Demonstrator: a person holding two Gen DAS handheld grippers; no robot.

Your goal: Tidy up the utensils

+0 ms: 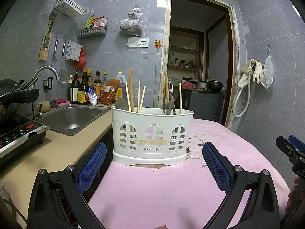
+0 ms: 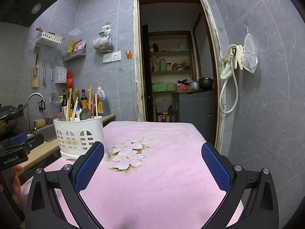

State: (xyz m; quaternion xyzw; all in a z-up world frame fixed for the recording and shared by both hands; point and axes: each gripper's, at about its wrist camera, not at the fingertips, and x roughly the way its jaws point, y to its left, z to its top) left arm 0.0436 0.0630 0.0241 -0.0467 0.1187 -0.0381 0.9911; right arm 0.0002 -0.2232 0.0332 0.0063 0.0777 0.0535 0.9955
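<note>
A white plastic utensil caddy (image 1: 152,135) stands on the pink floral cloth (image 1: 152,190). It holds wooden chopsticks (image 1: 131,89), a metal spoon (image 1: 121,104) and metal cutlery (image 1: 170,105), all upright. My left gripper (image 1: 154,152) is open and empty, its blue pads flanking the caddy just in front of it. My right gripper (image 2: 152,152) is open and empty above the cloth (image 2: 162,171), with the caddy (image 2: 79,137) to its left behind the left pad. The right gripper also shows at the right edge of the left wrist view (image 1: 291,150).
A steel sink (image 1: 72,117) and beige counter (image 1: 57,148) lie left of the cloth, with sauce bottles (image 1: 83,89) behind and an induction cooker (image 1: 17,133) with a wok. An open doorway (image 2: 177,72) is straight ahead. A hose and gloves (image 2: 232,61) hang on the right wall.
</note>
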